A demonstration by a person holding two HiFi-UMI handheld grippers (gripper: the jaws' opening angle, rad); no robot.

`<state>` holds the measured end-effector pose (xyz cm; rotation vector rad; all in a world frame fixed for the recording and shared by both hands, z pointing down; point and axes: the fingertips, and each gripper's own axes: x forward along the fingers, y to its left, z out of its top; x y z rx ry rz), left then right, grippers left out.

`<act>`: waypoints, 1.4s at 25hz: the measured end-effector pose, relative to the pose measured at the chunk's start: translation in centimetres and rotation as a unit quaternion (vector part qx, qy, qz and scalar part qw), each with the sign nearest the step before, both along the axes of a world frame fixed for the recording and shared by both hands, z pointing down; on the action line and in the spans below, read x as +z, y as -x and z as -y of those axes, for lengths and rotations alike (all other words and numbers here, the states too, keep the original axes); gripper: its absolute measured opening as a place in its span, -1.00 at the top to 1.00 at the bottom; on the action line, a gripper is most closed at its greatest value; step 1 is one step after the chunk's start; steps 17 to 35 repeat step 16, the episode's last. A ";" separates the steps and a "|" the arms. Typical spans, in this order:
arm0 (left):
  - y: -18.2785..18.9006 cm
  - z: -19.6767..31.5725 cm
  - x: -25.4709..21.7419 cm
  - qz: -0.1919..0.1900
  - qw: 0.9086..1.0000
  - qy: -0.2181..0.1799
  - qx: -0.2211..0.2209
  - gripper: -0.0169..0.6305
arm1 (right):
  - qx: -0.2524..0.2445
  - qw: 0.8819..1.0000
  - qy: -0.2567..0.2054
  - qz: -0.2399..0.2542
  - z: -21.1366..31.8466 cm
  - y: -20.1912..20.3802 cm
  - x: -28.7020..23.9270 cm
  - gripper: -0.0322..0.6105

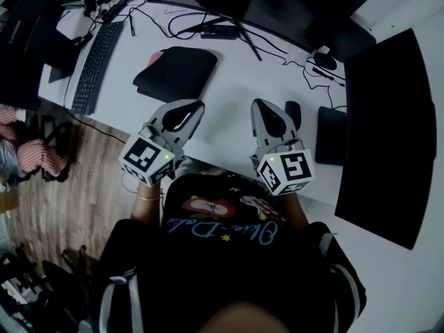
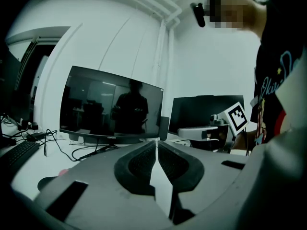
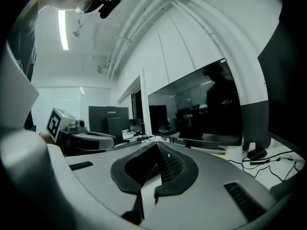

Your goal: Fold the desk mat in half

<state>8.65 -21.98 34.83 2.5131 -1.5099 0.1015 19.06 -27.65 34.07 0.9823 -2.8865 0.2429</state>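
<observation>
Holds the left gripper (image 1: pixel 196 107) and the right gripper (image 1: pixel 259 105) side by side over the near edge of the white desk (image 1: pixel 229 82), close in front of the chest. Points both nearly level and away from the body, marker cubes nearest the belly. Angles each one slightly inward, tips leaning toward each other without meeting. Clenches both pairs of jaws on nothing, pads pressed together in each gripper view. Leaves the desk mat (image 1: pixel 177 71) farther out on the desk, ahead and to the left of the left gripper. Black, doubled over on itself, a pink underside showing at its far left corner, touched by neither gripper. Beside it on the left, a keyboard (image 1: pixel 95 64); beyond it, a dark monitor (image 2: pixel 112 104).
</observation>
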 end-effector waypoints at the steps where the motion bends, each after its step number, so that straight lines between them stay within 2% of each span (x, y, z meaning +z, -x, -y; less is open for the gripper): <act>1: 0.1 0.0 0.0 -0.001 1.000 0.001 -0.002 0.91 | -0.001 1.000 0.002 0.000 0.0 0.1 0.1 0.90; 11: 1.2 -0.1 0.0 0.001 1.000 0.003 -0.009 0.91 | -0.015 1.000 -0.009 -0.016 -0.2 1.5 0.2 0.90; 35: 1.4 0.1 0.2 0.003 1.000 0.004 -0.010 0.91 | -0.014 1.000 -0.009 -0.016 0.1 1.7 0.3 0.90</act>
